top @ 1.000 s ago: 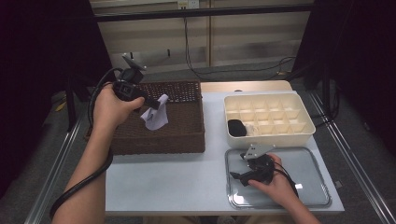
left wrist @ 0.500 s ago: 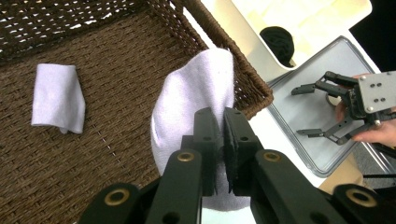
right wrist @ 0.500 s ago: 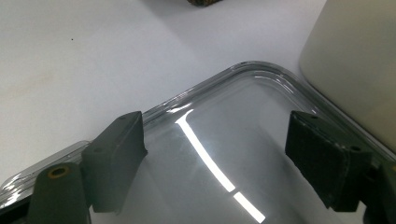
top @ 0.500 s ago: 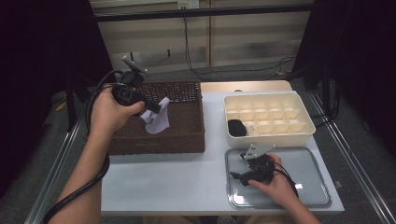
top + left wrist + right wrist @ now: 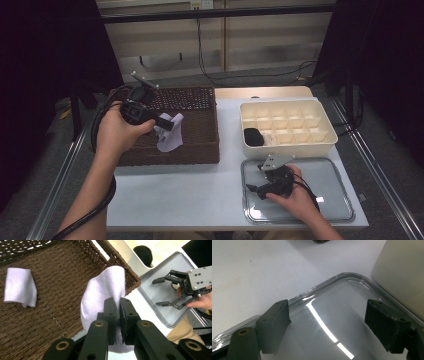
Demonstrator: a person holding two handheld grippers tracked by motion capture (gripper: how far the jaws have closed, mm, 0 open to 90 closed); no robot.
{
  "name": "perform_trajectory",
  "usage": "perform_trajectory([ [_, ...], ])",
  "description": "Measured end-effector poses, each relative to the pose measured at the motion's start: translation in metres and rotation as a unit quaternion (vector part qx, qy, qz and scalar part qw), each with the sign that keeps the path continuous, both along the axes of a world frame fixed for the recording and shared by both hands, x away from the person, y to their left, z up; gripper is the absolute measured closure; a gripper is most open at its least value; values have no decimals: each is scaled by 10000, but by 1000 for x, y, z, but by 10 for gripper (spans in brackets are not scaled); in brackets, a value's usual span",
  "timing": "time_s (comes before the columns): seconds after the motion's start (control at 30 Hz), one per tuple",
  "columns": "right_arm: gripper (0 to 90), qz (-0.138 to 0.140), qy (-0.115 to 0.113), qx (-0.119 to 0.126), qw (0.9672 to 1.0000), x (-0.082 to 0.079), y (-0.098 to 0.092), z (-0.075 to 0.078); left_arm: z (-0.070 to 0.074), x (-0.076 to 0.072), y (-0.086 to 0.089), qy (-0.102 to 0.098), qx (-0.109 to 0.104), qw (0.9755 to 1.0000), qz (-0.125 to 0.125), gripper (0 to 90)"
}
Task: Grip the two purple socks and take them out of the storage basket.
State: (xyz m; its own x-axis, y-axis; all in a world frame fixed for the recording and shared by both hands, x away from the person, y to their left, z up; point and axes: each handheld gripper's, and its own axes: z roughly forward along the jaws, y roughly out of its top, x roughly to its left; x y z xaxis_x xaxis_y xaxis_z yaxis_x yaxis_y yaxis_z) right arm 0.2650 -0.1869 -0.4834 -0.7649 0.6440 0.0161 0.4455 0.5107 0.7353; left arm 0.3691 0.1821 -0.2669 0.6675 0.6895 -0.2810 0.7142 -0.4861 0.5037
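The white table [image 5: 200, 195] in front of me carries a dark brown wicker basket [image 5: 195, 150] on its left half, a cream compartment tray [image 5: 325, 147] at the far right and a shiny metal tray [image 5: 330, 170] in front of that. One near-left compartment of the cream tray holds a black rolled sock [image 5: 253, 136]. In the basket lies a folded white cloth [image 5: 18, 287], flat on the woven bottom, well apart from the one I hold. My left hand-held gripper [image 5: 167, 123] is pressed together on a second white cloth [image 5: 103, 293], pinching its edge so that it hangs above the basket's inside, near the basket's right rim. My right hand-held gripper [image 5: 255, 189] hovers low over the metal tray, jaws spread wide with nothing between them.
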Motion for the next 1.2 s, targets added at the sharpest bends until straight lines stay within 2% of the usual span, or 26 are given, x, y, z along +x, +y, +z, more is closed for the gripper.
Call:
perform_trajectory([
  [0.17, 194, -15, 27, 6, 10000, 0, 0, 0, -5, -8, 1, 12, -40, 10000, -69, 846],
  [0.37, 194, -7, 15, -2, 10000, 0, 0, 0, -9, -18, 0, -16, 16, 9999, -132, 844],
  [0.67, 194, 5, 11, -11, 10000, 0, 0, 0, -19, -27, -2, 46, 1, 9998, -216, 840],
  [0.83, 194, 5, 16, -8, 10000, 0, 0, 0, -22, -32, -5, -6, 56, 9996, -268, 829],
  [0.93, 194, -4, 26, -4, 10000, 0, 0, 0, -25, -34, -7, 51, 10, 9995, -301, 824],
  [1.03, 194, 4, 13, -10, 10000, 0, 0, 0, -28, -35, -9, 2, 23, 9995, -310, 782],
  [1.13, 194, 4, 13, -12, 10000, 0, 0, 0, -30, -34, -10, 98, -21, 9994, -340, 728],
  [1.2, 194, 4, 13, -11, 10000, 0, 0, 0, -31, -33, -10, 28, 37, 9996, -296, 671],
])
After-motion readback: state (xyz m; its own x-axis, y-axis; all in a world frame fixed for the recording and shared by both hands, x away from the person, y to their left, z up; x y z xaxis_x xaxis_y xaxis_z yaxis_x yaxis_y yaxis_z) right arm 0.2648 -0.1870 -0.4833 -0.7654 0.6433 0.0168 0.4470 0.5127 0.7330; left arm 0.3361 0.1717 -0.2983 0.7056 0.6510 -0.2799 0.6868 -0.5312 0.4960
